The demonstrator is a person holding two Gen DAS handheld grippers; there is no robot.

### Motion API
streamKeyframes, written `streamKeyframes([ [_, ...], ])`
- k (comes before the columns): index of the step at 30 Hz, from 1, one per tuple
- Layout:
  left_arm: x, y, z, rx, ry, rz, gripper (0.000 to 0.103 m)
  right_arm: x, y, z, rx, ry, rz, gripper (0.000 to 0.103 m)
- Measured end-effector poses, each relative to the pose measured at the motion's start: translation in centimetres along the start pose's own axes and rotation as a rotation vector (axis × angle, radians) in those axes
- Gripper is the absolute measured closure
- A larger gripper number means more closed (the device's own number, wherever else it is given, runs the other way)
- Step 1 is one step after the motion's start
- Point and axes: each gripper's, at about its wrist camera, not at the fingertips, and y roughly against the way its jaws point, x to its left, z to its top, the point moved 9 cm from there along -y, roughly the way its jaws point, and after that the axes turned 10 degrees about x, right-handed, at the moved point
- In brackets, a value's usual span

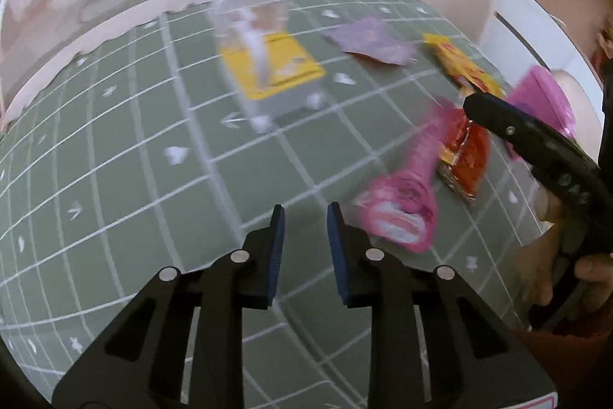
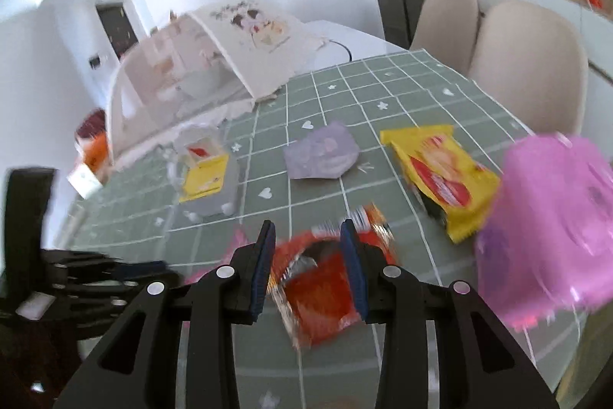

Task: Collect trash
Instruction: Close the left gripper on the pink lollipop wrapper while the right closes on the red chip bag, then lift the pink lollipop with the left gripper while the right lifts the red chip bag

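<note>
Right tool (image 2: 308, 248) is hovering with jaws apart around the crumpled red wrapper (image 2: 318, 294) on the worktop (image 2: 402, 91); left tool (image 1: 305, 229) is idling open, empty. Closing carelessly risks the slick foil slipping out, or nudging the pink bin (image 2: 551, 225) and yellow wrapper (image 2: 440, 175) beyond.

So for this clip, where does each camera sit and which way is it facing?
Left wrist: on the left gripper, above the green tablecloth, facing the pink wrapper; the right gripper's arm and hand show at right.
Right wrist: on the right gripper, open around the red wrapper; left gripper at left.
Shared: yellow packet, purple packet, pink bin.
</note>
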Motion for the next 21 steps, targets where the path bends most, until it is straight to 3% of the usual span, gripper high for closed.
streamKeyframes([
  [2,0.4,0.5,0.0,-0.01,0.03,-0.041,0.08,-0.2,-0.7,-0.6,0.032,0.053,-0.057,0.069],
  [4,0.5,1.1,0.1,-0.027,0.039,-0.074,0.07,-0.6,-0.3,-1.6,0.047,0.066,-0.03,0.069],
  [6,0.3,1.5,0.2,-0.042,0.037,-0.103,0.067,-1.1,0.3,-3.1,0.071,0.09,-0.04,0.069],
  [10,-1.2,1.1,0.7,-0.031,-0.008,-0.155,0.066,-3.0,1.6,-6.1,0.102,0.152,-0.145,0.069],
  [16,-4.5,-0.7,0.6,0.01,-0.141,-0.126,0.057,-5.2,3.2,-7.3,0.091,-0.072,0.018,0.069],
  [21,-5.9,-2.0,0.4,0.031,-0.191,-0.096,0.055,-5.4,2.6,-6.9,0.098,-0.147,0.053,0.069],
])
